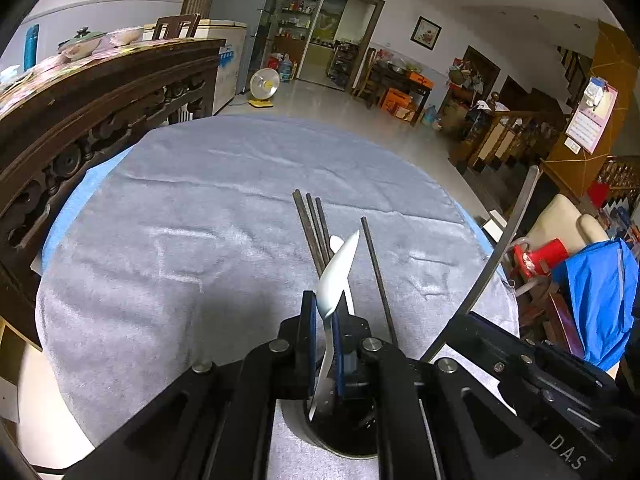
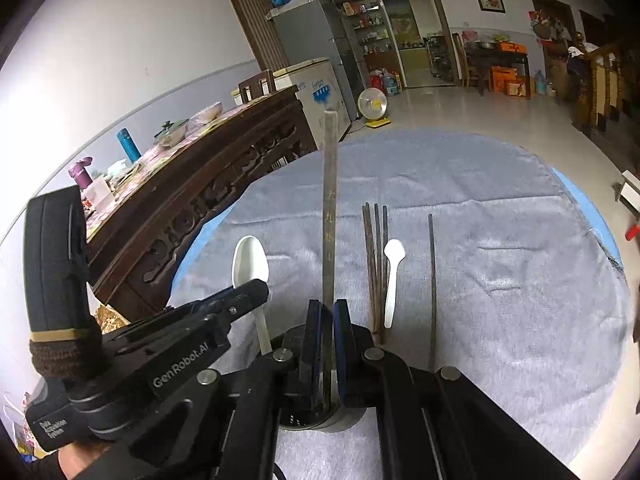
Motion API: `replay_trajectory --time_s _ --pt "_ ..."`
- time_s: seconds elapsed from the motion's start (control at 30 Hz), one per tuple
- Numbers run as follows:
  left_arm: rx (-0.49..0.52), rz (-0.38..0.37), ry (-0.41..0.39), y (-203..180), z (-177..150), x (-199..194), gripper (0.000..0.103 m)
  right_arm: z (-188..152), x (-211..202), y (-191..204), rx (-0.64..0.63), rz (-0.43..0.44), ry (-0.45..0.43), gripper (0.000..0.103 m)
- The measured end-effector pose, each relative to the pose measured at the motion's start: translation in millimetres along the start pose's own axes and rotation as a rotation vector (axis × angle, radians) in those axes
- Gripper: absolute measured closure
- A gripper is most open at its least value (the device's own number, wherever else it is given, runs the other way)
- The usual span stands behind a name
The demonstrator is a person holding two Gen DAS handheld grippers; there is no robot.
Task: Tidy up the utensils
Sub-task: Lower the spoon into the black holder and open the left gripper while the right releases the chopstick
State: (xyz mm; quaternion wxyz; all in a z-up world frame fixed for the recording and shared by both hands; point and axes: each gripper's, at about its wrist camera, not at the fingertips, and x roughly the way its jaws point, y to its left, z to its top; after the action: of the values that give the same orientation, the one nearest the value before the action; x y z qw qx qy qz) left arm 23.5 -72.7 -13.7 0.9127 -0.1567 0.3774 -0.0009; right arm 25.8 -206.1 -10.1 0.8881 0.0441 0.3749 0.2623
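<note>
My left gripper [image 1: 325, 300] is shut on a white spoon [image 1: 336, 272], its bowl tilted up and its handle pointing down into a round metal holder [image 1: 352, 454] under the jaws. My right gripper [image 2: 329, 305] is shut on a long dark chopstick [image 2: 330, 208] that stands upright, its lower end inside the same holder [image 2: 340, 424]. On the grey towel [image 2: 500, 280] lie three chopsticks [image 2: 375, 268] side by side, a small white spoon [image 2: 393, 276] and a single chopstick [image 2: 432, 280]. In the right wrist view the left gripper [image 2: 256, 288] with its spoon [image 2: 250, 258] is just to the left.
The towel covers a round table with a blue edge [image 1: 66, 216]. A dark carved wooden table [image 1: 100, 92] with dishes and a blue bottle stands close on the left. Red and blue items [image 1: 592, 280] crowd the right side. Open floor lies beyond the table.
</note>
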Motion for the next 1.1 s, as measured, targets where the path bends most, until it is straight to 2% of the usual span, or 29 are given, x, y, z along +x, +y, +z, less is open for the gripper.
replay_trajectory --time_s 0.47,0.5,0.57,0.6,0.8,0.83,0.93,1.0,1.07,1.1 --pt "-0.02 -0.005 0.02 10 -3 -6 0.094 -7 6 -2 0.007 0.017 0.038 0.096" --pt "-0.021 -0.009 0.026 11 -2 -6 0.092 -8 6 -2 0.007 0.016 0.04 0.095" --pt "-0.02 -0.015 0.034 11 -2 -5 0.074 -9 8 -2 0.007 0.02 0.047 0.095" --pt "-0.018 -0.014 0.03 10 -2 -6 0.07 -9 8 -2 0.006 0.023 0.05 0.095" --pt "-0.016 -0.004 0.03 11 -1 -11 0.066 -10 6 -4 0.018 0.028 0.052 0.095" --pt "-0.019 0.003 0.03 13 1 -12 0.061 -10 3 -5 0.02 0.031 0.048 0.095" --pt "-0.023 0.049 0.015 19 4 -18 0.042 -9 -4 -9 0.036 0.042 0.038 0.094" --pt "-0.004 0.128 0.007 23 8 -21 0.038 -9 -9 -14 0.057 0.053 0.035 0.093" --pt "0.02 0.203 0.016 27 11 -20 0.037 -10 -12 -19 0.069 0.048 0.039 0.088" --pt "0.038 0.26 0.016 31 13 -20 0.037 -10 -13 -23 0.077 0.042 0.04 0.083"
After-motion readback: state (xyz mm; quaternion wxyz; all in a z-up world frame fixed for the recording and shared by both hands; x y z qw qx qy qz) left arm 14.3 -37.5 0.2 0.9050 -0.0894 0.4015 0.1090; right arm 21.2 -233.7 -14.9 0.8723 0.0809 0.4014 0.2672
